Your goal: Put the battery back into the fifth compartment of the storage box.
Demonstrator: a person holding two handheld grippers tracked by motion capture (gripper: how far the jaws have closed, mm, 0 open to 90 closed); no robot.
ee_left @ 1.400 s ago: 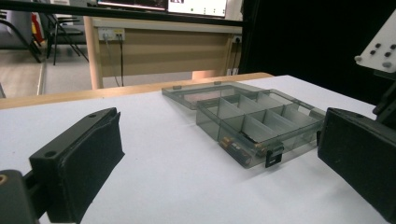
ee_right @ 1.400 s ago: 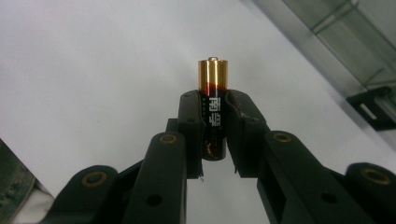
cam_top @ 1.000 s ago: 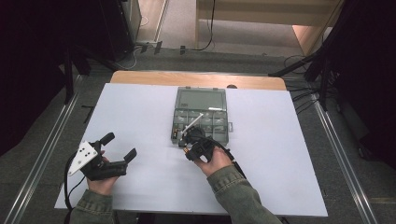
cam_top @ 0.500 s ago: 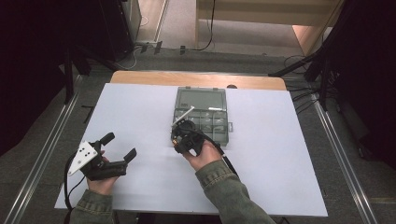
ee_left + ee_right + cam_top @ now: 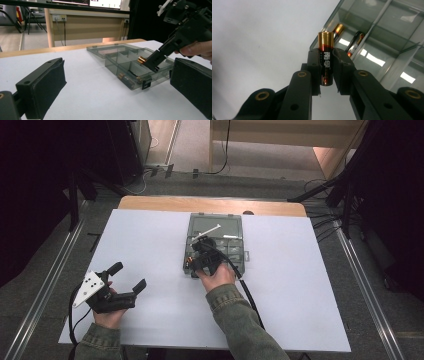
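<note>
While the left gripper (image 5: 131, 279) rests open on the desk (image 5: 150, 235), the right gripper (image 5: 327, 71), fingers clamped on a battery (image 5: 326, 53), has slid from the organizer box's (image 5: 215, 227) middle toward its near-left compartments, probably to drop it there.

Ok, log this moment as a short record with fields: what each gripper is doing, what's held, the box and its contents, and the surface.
right gripper: shut on the black and gold cylindrical battery, poised over the box's near corner
left gripper: jaws open, nothing between them, held low over the table away from the box
box: smoky transparent plastic compartment box, lid open flat behind it
box contents: at least two more batteries lying in compartments
surface: white tabletop
</note>
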